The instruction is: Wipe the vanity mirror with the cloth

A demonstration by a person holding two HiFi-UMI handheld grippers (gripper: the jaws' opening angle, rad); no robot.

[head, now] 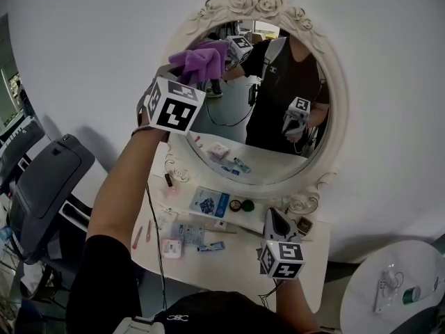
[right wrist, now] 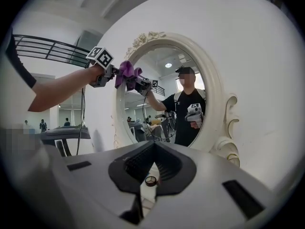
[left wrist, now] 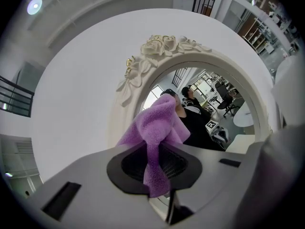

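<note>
Right gripper [head: 276, 221] hovers below the vanity mirror [head: 268, 164], jaws slightly apart, empty; left gripper [head: 181, 75] clamps the purple cloth [head: 203, 60], bunched beyond its jaws at the mirror's upper-left edge

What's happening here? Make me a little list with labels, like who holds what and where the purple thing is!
Place: white vanity table with a round vanity mirror
Left hand-held gripper: raised high, shut on the purple cloth
Cloth spot: upper left of the mirror, seems to touch it
Right hand-held gripper: low over the table, jaws slightly apart, holding nothing
On the table: blue packet, small round pots, other little items
</note>
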